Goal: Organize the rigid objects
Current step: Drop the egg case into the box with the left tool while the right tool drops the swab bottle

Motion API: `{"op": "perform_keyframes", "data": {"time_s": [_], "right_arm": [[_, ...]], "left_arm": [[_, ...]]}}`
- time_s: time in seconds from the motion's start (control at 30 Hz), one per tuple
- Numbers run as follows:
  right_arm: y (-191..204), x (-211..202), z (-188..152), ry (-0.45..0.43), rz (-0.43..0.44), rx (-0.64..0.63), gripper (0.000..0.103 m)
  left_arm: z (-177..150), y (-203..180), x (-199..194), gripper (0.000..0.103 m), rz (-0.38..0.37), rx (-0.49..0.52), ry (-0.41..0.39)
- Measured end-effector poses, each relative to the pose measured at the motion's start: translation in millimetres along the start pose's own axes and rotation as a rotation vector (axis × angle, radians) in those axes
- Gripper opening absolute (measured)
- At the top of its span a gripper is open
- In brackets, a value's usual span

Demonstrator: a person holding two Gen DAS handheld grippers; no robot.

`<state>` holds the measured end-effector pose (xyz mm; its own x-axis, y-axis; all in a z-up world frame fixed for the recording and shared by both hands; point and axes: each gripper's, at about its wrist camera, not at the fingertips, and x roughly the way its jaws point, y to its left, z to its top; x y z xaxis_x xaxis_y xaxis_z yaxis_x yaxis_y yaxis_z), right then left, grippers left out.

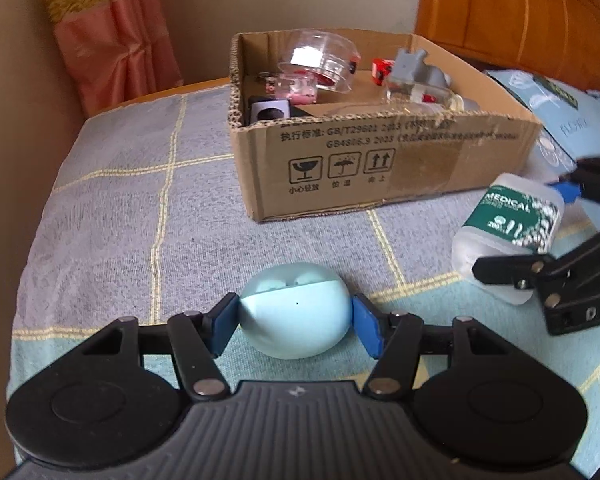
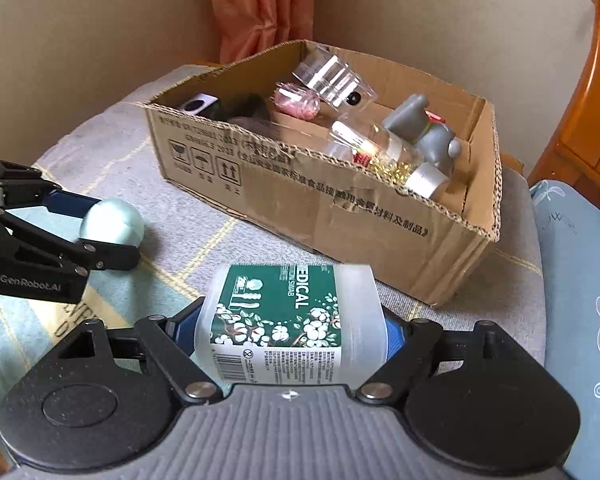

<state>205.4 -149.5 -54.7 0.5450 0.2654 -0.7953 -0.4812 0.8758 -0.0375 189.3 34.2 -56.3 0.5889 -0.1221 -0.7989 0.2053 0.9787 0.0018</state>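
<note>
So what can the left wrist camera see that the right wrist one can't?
Only the left wrist view shows the earbud case's front, with its tiny dot. Only the right wrist view shows the gold glitter bottle clearly and the flower cushion. Both show the cardboard box, grey toy and swab tub.

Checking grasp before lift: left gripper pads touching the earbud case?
Touching. In the left wrist view, both blue pads of the left gripper press the sides of the earbud case, no gap visible.

boxes: 1 (image 2: 340, 216) | earbud cases: 1 (image 1: 296, 314) | swab tubs: 1 (image 2: 288, 320) | tongs: 2 (image 1: 296, 326) (image 2: 292, 340)
</note>
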Motion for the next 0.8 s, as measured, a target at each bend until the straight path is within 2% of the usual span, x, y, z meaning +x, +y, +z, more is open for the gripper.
{"op": "perform_keyframes", "data": {"time_s": [0.23, 0.4, 0.6, 0.8], "right_arm": [[3.3, -6.3, -0.7, 0.027, 0.001, -0.058, 0.086], [3.4, -21.4, 1.5, 0.020, 0.019, -0.082, 0.086], [0.0, -43.3, 15.1, -0.018, 0.035, -0.104, 0.086], [-8.9, -62.6, 41.0, -0.073, 0.014, -0.121, 0.086]], "left_arm": [[2.3, -4.6, -11.5, 0.060, -0.022, 0.080, 0.023], [13.7, -6.3, -30.7, 0.060, -0.044, 0.134, 0.010], [44.5, -8.0, -52.8, 0.060, -0.074, 0.178, -0.028], [90.8, -12.0, -52.0, 0.060, -0.097, 0.193, -0.087]]}}
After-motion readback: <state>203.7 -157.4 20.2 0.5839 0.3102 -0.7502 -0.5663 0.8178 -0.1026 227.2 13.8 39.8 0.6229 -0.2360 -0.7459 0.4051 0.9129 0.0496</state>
